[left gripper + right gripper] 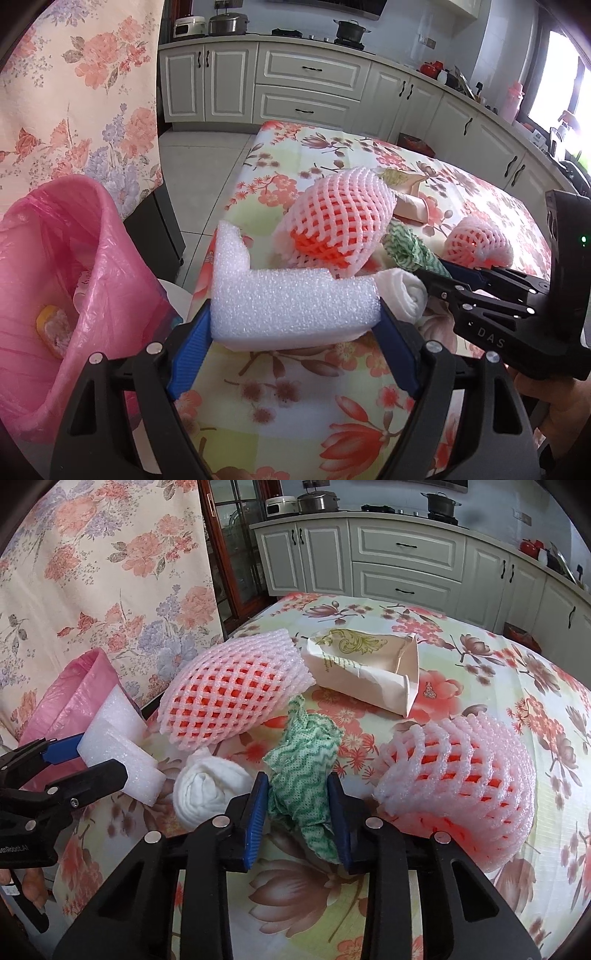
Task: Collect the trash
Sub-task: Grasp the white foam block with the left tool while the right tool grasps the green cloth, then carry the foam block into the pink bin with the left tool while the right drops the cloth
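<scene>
My left gripper (295, 314) is shut on a white L-shaped foam block (288, 299), its blue pads pressing both ends, at the table's left edge. A pink-lined trash bin (74, 258) stands just to its left, below table level. In the right wrist view my right gripper (297, 786) is shut on a crumpled green-and-white cloth (303, 760) that rests on the floral tablecloth (480, 657). The left gripper (85, 760) with its foam block (122, 753) shows at the left of that view.
A large pink foam fruit net (232, 690), a smaller one (461, 779), a rolled white tissue (207, 790) and a crushed paper carton (369, 668) lie on the table. White kitchen cabinets (306, 85) stand behind, and a floral curtain (74, 92) hangs at the left.
</scene>
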A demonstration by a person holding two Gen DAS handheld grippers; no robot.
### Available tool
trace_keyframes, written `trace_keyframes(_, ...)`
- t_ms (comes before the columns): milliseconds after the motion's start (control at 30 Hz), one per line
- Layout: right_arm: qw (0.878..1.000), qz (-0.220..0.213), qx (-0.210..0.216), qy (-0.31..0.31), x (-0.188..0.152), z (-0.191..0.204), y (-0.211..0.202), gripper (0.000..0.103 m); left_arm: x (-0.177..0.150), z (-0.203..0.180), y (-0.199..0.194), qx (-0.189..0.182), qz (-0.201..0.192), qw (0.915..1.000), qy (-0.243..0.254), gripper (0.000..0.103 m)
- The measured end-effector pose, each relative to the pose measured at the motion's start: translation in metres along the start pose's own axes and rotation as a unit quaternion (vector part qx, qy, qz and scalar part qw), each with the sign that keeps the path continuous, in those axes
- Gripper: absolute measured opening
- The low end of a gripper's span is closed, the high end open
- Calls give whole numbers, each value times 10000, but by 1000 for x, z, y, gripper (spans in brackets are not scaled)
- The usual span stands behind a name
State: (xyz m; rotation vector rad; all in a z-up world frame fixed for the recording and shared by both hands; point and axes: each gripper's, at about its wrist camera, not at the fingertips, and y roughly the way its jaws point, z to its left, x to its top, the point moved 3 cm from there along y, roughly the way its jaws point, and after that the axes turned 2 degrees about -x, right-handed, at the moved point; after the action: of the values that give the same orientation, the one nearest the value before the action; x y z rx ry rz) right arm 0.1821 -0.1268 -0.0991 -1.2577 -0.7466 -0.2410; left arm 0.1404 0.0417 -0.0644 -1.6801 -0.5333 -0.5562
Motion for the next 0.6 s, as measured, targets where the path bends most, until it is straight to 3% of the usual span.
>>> trace_keyframes(600, 9989, -437, -76, 170, -10, -13, -59, 31, -8, 2, -43, 21, -347, 9993, -159, 80)
